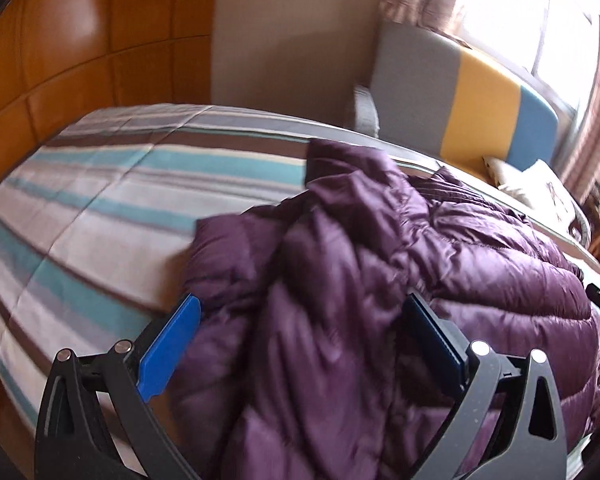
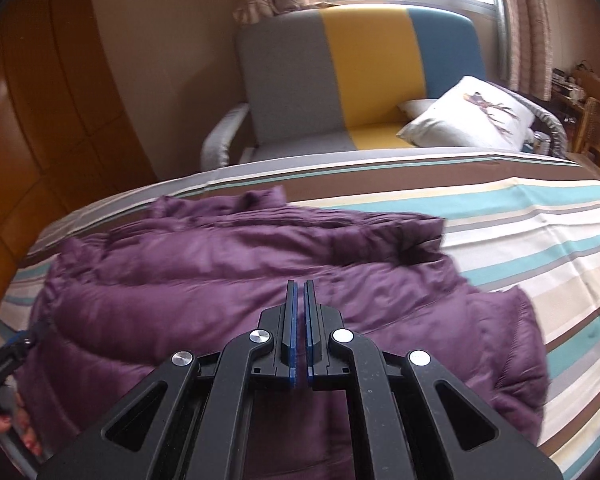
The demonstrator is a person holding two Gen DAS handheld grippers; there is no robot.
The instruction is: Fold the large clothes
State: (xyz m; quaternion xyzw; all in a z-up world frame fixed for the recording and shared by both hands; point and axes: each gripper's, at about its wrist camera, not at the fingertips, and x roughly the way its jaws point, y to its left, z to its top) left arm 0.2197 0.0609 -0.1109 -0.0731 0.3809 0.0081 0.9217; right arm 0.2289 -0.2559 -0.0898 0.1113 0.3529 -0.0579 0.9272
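Striped bedspread (image 2: 540,216) bears purple jacket (image 2: 236,280) lengthwise across; left gripper (image 1: 300,344) jaws wide, right gripper (image 2: 299,300) jaws closed, empty.

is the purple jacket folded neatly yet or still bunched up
Still bunched up: the purple jacket lies rumpled in loose heaps on the striped bedspread.

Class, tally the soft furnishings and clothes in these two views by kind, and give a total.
Purple jacket: 1
Striped bedspread: 1
Pillows: 2
Armchair: 1
Total: 5
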